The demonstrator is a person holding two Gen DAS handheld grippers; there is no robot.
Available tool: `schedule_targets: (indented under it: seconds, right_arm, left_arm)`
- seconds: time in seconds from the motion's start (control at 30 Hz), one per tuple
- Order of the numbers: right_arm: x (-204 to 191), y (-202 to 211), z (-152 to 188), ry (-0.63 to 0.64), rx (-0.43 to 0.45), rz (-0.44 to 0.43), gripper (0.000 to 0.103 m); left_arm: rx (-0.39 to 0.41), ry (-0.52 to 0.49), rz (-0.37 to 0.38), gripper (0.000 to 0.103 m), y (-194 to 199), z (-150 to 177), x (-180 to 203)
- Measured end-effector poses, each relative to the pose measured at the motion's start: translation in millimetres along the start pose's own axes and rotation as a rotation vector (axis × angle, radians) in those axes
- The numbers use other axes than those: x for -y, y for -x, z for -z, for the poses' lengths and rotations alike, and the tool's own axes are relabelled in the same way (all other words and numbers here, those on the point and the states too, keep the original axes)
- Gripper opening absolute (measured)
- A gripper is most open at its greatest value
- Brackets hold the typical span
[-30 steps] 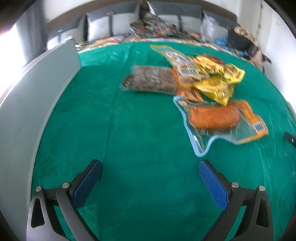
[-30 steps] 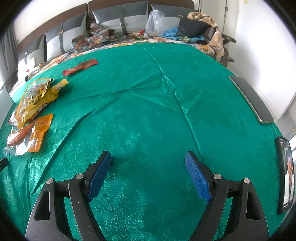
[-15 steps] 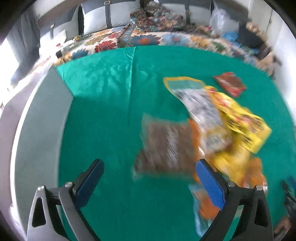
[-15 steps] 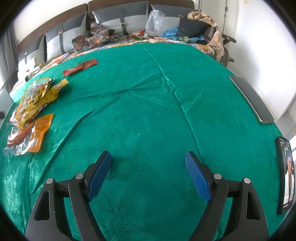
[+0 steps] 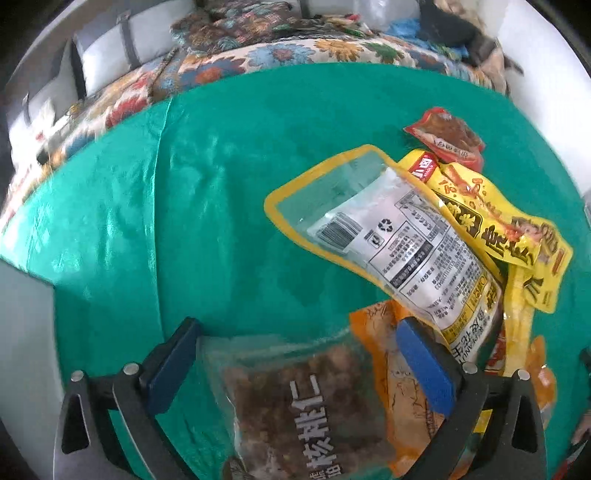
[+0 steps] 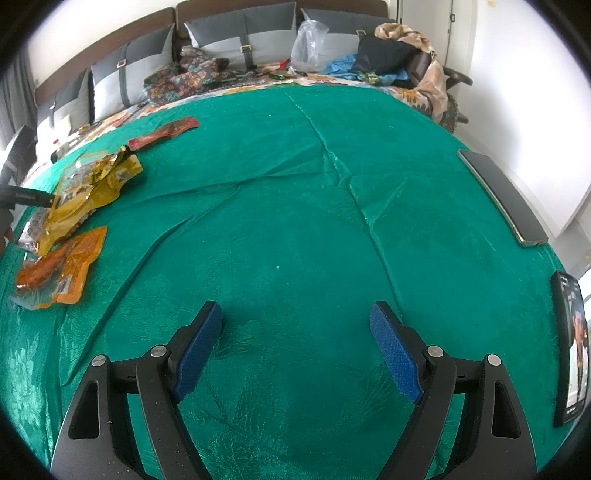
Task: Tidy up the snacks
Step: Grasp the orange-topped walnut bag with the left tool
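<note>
My left gripper (image 5: 295, 365) is open, its blue pads on either side of a clear bag of brown walnut kernels (image 5: 295, 402) lying on the green cloth. Beside the bag lie an orange packet (image 5: 384, 347), a clear yellow-edged packet (image 5: 388, 236), yellow packets (image 5: 495, 225) and a red packet (image 5: 447, 136). My right gripper (image 6: 295, 343) is open and empty over bare green cloth. In the right wrist view the snack pile (image 6: 85, 188) and an orange sausage packet (image 6: 59, 269) lie at the far left, with the red packet (image 6: 166, 133) behind.
A grey box wall (image 5: 22, 332) stands at the left. Two phones (image 6: 502, 195) (image 6: 570, 343) lie at the cloth's right edge. Pillows (image 6: 240, 33), bags and clothes (image 6: 391, 55) sit at the back on a floral sheet.
My left gripper has moved forward and down over the snack pile until the walnut bag lies between its fingers. The right gripper has not moved.
</note>
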State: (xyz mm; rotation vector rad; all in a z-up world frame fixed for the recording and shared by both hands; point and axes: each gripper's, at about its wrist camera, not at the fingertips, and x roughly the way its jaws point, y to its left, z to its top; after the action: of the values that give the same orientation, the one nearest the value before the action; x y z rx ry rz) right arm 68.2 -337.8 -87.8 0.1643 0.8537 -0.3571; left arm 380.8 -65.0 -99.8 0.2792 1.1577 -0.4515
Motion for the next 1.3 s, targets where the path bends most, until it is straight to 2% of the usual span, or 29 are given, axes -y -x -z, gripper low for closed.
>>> schedule_targets:
  seconds: [0.13, 0.2, 0.4, 0.5, 0.6, 0.7, 0.77, 0.83, 0.9, 1.03, 1.13, 1.2, 1.3]
  right_arm:
    - [-0.3, 0.0, 0.2, 0.000, 0.000, 0.000, 0.086]
    - [-0.3, 0.1, 0.1, 0.000, 0.000, 0.000, 0.086]
    - [-0.6, 0.1, 0.2, -0.001, 0.000, 0.000, 0.086]
    - [-0.7, 0.1, 0.2, -0.001, 0.000, -0.001, 0.086]
    - [-0.9, 0.1, 0.3, 0.000, 0.000, 0.000, 0.086]
    - [-0.9, 0.2, 0.3, -0.001, 0.000, -0.001, 0.086]
    - [-0.9, 0.2, 0.3, -0.001, 0.000, -0.001, 0.086]
    - [-1.0, 0.2, 0.3, -0.001, 0.000, -0.001, 0.086]
    - [-1.0, 0.3, 0.4, -0.001, 0.000, -0.001, 0.086]
    - [-1.2, 0.3, 0.4, -0.001, 0.000, -0.001, 0.086]
    - [-1.2, 0.3, 0.5, -0.001, 0.000, -0.002, 0.086]
    - [-1.2, 0.3, 0.5, -0.001, 0.000, -0.002, 0.086]
    - [-1.3, 0.4, 0.5, -0.001, 0.000, -0.002, 0.086]
  left_arm:
    - [0.006, 0.017, -0.005, 0.102, 11.0, 20.1, -7.9]
    - [0.014, 0.053, -0.006, 0.096, 21.0, 35.9, -10.9]
    - [0.028, 0.253, -0.052, 0.096, 58.2, 121.3, -24.3]
    - [-0.009, 0.204, -0.097, 0.097, 67.9, 157.4, -8.1]
    - [-0.035, 0.117, -0.035, 0.097, 80.4, 180.2, 8.9]
    - [0.045, 0.123, 0.026, 0.097, 104.6, 179.2, 0.4]
    - [0.066, 0.120, 0.108, 0.097, 116.6, 170.9, -9.7]
    - [0.048, 0.047, 0.120, 0.097, 120.2, 158.2, -11.3]
    - [0.019, -0.078, 0.097, 0.097, 117.2, 141.2, -6.1]
    - [-0.052, -0.385, -0.050, 0.097, 98.4, 106.2, 13.6]
    - [-0.092, -0.599, -0.109, 0.097, 81.3, 89.6, 29.4]
    - [-0.125, -0.709, -0.102, 0.097, 66.5, 80.3, 35.4]
    - [-0.149, -0.774, -0.055, 0.097, 47.2, 73.4, 37.4]
